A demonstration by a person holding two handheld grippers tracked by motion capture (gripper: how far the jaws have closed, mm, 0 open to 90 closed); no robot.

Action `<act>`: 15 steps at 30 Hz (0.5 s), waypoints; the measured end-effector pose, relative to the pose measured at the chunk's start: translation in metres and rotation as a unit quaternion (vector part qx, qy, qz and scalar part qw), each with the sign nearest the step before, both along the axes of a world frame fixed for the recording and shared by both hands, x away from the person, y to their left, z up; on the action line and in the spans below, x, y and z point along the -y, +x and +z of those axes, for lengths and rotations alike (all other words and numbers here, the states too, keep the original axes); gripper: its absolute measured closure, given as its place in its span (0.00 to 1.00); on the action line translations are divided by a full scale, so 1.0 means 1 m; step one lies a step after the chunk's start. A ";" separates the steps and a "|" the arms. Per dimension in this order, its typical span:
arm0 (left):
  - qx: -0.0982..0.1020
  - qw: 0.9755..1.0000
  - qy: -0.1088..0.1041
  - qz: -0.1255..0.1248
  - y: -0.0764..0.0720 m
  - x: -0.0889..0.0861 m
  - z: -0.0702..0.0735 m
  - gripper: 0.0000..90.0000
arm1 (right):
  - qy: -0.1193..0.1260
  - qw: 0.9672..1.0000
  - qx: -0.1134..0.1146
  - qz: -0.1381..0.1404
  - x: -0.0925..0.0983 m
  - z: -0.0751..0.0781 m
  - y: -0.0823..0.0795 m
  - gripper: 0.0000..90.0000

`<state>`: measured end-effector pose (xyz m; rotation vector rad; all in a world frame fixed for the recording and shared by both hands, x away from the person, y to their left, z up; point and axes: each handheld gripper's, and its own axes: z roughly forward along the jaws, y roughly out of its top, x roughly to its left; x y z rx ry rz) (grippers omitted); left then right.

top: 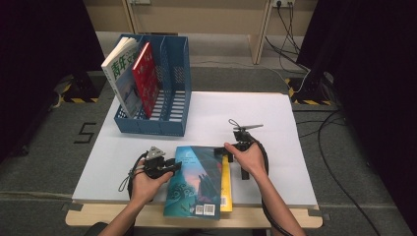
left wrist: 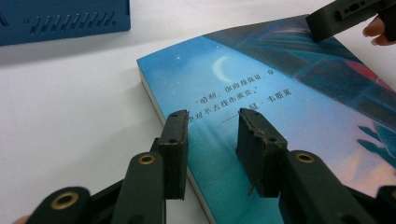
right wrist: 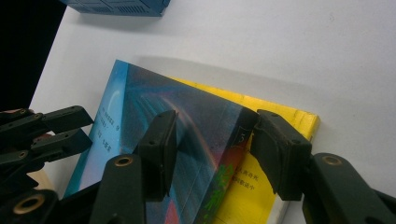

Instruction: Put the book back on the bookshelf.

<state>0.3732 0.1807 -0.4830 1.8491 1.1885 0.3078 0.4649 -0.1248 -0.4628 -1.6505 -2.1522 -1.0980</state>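
A blue night-sky book (top: 196, 183) lies flat on the white table, on top of a yellow book (top: 226, 189) that shows along its right side. My left gripper (top: 175, 167) is at the blue book's left edge. In the left gripper view its jaws (left wrist: 212, 123) stand apart, one beside the book's edge and one over the cover (left wrist: 280, 107), and nothing is pinched. My right gripper (top: 222, 154) is at the book's far right corner. Its jaws (right wrist: 210, 126) are spread over the blue cover (right wrist: 196, 121), and the right one rests at the corner above the yellow book (right wrist: 285, 116).
A blue file rack (top: 169, 101) stands at the back left of the table with a white-and-blue book (top: 120, 73) and a red book (top: 146, 78) leaning in it. White tabletop (top: 255, 113) stretches behind and right of the books. Cables run across the floor at right.
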 end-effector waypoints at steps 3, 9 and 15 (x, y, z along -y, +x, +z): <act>0.001 1.000 0.001 -0.001 0.000 0.000 0.000 0.70 | -0.001 1.000 0.001 -0.002 -0.001 0.000 0.000 0.56; 0.003 1.000 0.000 0.001 -0.001 -0.001 -0.001 0.70 | 0.024 1.000 -0.003 -0.008 0.000 -0.004 0.003 0.56; 0.001 1.000 0.001 0.000 -0.001 -0.002 -0.001 0.70 | 0.027 1.000 -0.002 -0.011 -0.002 -0.004 0.004 0.57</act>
